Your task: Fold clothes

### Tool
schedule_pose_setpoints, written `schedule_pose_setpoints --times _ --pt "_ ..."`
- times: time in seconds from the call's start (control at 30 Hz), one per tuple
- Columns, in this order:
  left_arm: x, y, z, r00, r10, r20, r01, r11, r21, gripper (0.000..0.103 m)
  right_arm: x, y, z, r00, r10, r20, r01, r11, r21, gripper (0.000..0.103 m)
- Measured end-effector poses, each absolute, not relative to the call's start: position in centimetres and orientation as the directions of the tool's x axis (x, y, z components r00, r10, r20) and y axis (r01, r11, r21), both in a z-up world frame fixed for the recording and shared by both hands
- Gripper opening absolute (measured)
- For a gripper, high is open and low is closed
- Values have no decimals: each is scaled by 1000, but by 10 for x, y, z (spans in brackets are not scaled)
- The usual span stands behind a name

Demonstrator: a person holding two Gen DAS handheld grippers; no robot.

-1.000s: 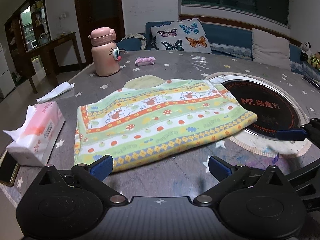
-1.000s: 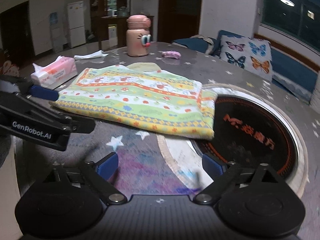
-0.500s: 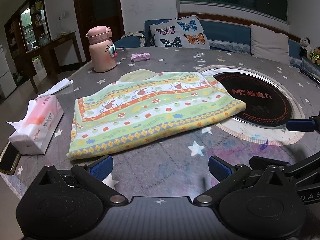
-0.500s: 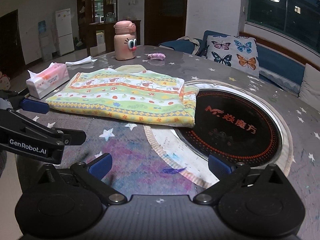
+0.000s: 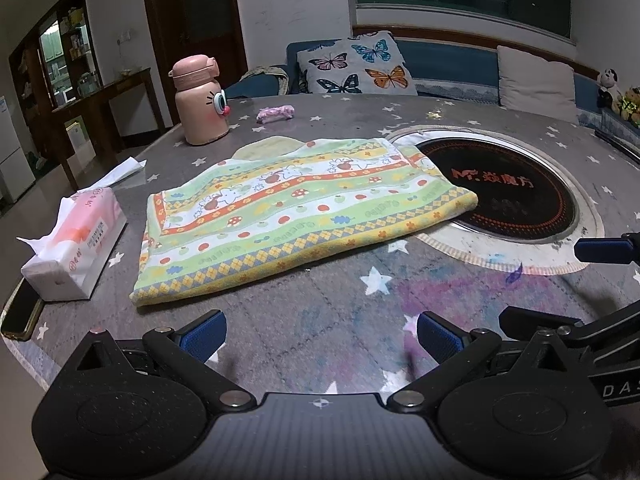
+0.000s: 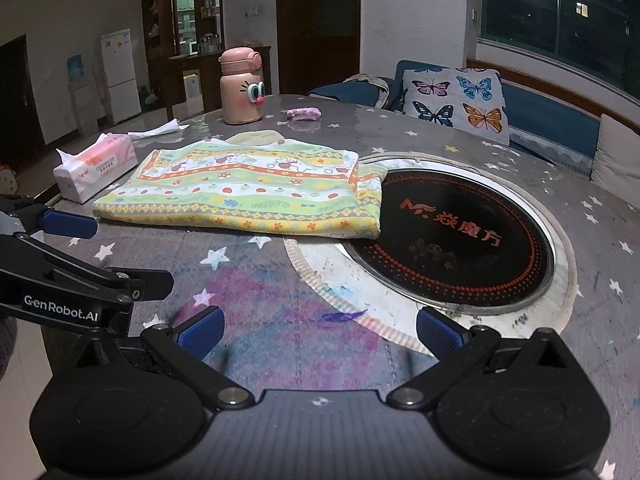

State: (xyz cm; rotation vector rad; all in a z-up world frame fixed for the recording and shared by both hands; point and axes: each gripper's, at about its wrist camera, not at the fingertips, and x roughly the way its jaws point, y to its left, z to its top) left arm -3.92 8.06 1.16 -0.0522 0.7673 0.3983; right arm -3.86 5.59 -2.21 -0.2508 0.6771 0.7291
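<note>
Left gripper (image 5: 318, 338): we saw its jaws wide apart, with nothing between the blue pads, only the tablecloth under them.
Right gripper (image 6: 318, 330): we found it spread as wide too, empty, above a purple stain on the cloth.
Folded cloth (image 5: 296, 212): it lay flat on the table (image 5: 440, 120), well clear of both grippers; its right end covered a part of the round cooker plate (image 6: 452, 232) (the black one with orange letters).
Tissue pack (image 5: 76, 240): we saw it just beside the left edge of the cloth.
Pink bottle (image 6: 241, 86): it stood upright behind the cloth, near a small pink object (image 6: 304, 112).
</note>
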Motion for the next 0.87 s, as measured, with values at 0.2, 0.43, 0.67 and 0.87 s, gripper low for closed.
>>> schedule_pose_setpoints --times 0.2,0.43,0.67,0.87 --pt "-41 74 11 652 327 -684 -356 929 104 103 -44 47 -23 550 529 -646 -676 736 27 103" --pt "-42 65 14 661 315 -681 -339 935 103 103 -48 37 -20 561 529 -637 -663 748 36 103" --pt "-45 60 14 668 306 -678 -333 938 95 103 -52 31 -18 564 531 -632 -659 751 43 103" --pt "-45 61 15 664 326 -673 -355 929 100 103 -57 26 -15 573 538 -619 -657 753 47 103"
